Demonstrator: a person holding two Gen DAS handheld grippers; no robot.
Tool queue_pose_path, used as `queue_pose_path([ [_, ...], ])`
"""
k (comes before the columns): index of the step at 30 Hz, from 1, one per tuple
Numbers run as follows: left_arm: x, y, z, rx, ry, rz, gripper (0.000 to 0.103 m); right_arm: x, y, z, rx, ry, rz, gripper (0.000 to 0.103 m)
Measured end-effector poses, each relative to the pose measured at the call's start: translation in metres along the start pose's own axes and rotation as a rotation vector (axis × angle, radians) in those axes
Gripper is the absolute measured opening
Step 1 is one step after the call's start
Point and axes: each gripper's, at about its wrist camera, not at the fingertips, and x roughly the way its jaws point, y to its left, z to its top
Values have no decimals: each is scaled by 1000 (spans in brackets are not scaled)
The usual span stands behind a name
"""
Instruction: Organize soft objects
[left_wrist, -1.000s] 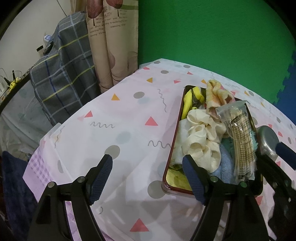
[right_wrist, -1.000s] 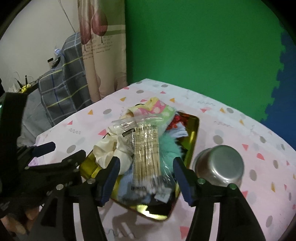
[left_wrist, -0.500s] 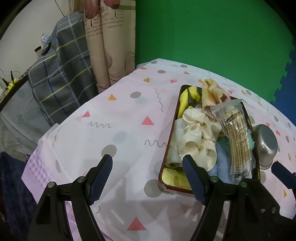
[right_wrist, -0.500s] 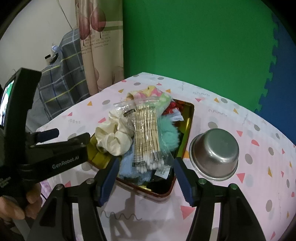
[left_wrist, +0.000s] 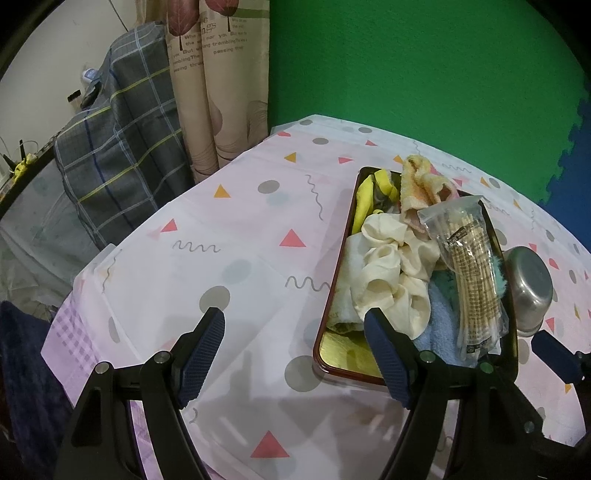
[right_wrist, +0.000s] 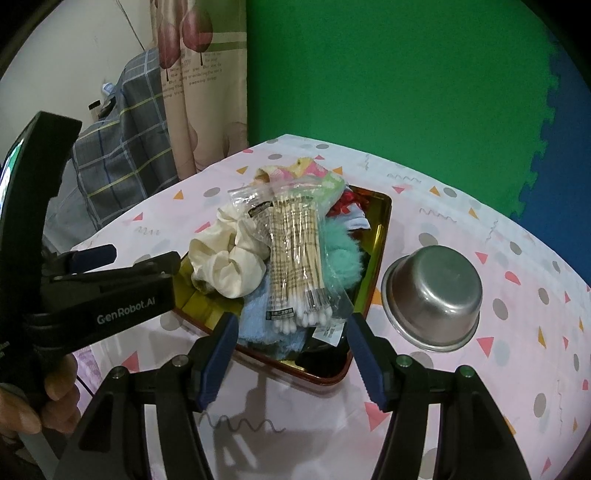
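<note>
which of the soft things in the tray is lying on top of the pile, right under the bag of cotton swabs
The cream scrunchie. It sits highest in the tray, partly under the cotton swab bag; the light blue towel lies lower, beneath both.

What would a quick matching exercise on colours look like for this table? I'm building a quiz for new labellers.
Things:
1. scrunchie
2. fluffy ball
3. folded towel
4. bowl

Colours:
A. light blue
B. silver metal
C. cream
D. mint green

Pairs: 1-C, 2-D, 3-A, 4-B
</note>
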Motion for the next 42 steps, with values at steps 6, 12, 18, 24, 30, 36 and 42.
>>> queue_pose_path([
  [6, 0, -1, 0, -1, -1, -2, 75, 2, 0, 0, 3, 7, 3, 63],
  [12, 0, -3, 0, 5, -3, -4, 75, 3, -1, 0, 11, 13, 2, 63],
  [18, -1, -5, -1, 8, -8, -2, 75, 3, -1, -1, 7, 15, 1, 63],
  [24, -1, -5, -1, 8, -7, -3, 75, 4, -1, -1, 7, 19, -1, 63],
  [30, -1, -5, -1, 7, -6, -2, 75, 4, 0, -1, 8, 18, -2, 63],
  [36, -1, -5, -1, 9, -6, -3, 75, 5, 1, -3, 2, 22, -2, 63],
  [42, -2, -7, 0, 8, -8, -6, 75, 6, 1, -3, 2, 24, 0, 63],
])
